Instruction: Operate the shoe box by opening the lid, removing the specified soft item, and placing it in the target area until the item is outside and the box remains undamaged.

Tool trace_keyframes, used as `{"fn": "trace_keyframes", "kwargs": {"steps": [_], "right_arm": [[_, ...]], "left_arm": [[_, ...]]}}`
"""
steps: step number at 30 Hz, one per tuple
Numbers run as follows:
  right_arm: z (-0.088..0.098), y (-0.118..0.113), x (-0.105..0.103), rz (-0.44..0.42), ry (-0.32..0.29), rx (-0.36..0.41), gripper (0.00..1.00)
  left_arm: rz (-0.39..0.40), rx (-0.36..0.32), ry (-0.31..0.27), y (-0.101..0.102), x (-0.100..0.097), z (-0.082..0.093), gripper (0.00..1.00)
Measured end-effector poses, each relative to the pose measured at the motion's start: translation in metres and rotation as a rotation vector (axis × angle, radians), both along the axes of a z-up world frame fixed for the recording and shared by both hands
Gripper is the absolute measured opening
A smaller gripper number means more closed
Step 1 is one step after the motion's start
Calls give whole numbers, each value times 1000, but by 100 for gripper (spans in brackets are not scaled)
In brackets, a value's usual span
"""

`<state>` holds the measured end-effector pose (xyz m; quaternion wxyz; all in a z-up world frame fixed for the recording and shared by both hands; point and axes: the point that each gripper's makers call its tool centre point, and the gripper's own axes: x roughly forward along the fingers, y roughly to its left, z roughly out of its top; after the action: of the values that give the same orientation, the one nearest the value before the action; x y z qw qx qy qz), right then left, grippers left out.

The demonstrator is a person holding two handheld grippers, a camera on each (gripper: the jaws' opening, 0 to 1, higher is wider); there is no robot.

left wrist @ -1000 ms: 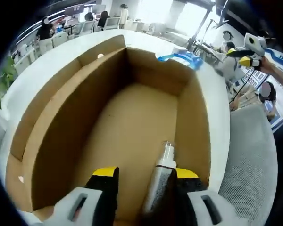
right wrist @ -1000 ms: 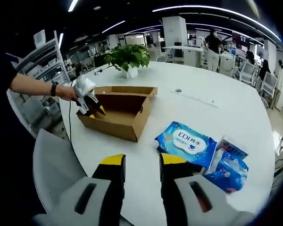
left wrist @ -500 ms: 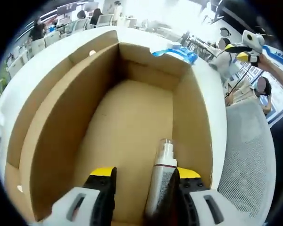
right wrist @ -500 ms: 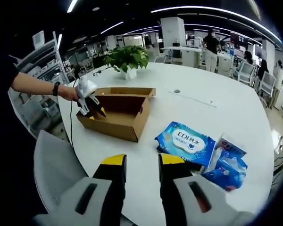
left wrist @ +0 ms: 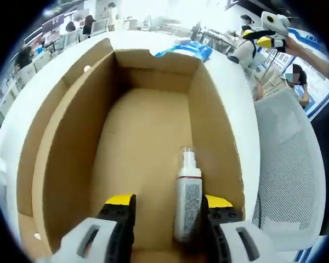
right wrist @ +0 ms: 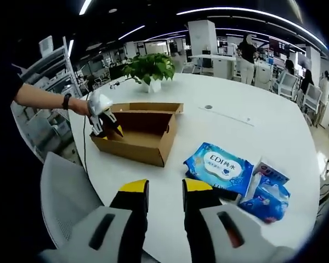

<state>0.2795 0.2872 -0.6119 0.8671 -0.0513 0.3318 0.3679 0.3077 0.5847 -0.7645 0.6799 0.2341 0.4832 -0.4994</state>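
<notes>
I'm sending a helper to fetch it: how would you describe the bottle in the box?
On the round white table sits an open brown cardboard shoe box. On its floor, near the end where the left tool reaches in, lies a small white spray bottle with a clear cap, the box's sole content.

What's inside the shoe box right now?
One small spray bottle lies on the floor of the box, by its right wall, between the left gripper's jaws. The bottle's base is hidden behind them.
</notes>
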Motion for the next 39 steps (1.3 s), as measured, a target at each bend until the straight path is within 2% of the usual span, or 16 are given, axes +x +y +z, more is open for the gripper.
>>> {"fn": "trace_keyframes", "kwargs": {"steps": [3,8,12,15,16,23,33,39], "right_arm": [[-1,1,-1,1,1,-3,22],[-1,3,-3,1,1,-3,21],[-2,3,-4,-10,5,2,21],[-3,4,-6,-10,7,0,20],[-4,4,-7,-9,7,-2,20],[-2,6,-7,-4,4,3,20],[2,19,-6,24,-8,23,21],[2,32,-7,61,-11,32,21]], "left_arm": [[-38,41,-29,-1,-3,-4,48],[-29,22,-55,-8,0,-5,45],[-58,11,-75,-16,-4,-7,39],[-59,4,-70,-18,-7,-10,24],[-59,4,-65,-19,-9,-11,22],[44,-17,-17,-18,-8,-8,20],[54,-50,-55,-23,-4,10,20],[73,-115,-104,-32,5,36,19]]}}
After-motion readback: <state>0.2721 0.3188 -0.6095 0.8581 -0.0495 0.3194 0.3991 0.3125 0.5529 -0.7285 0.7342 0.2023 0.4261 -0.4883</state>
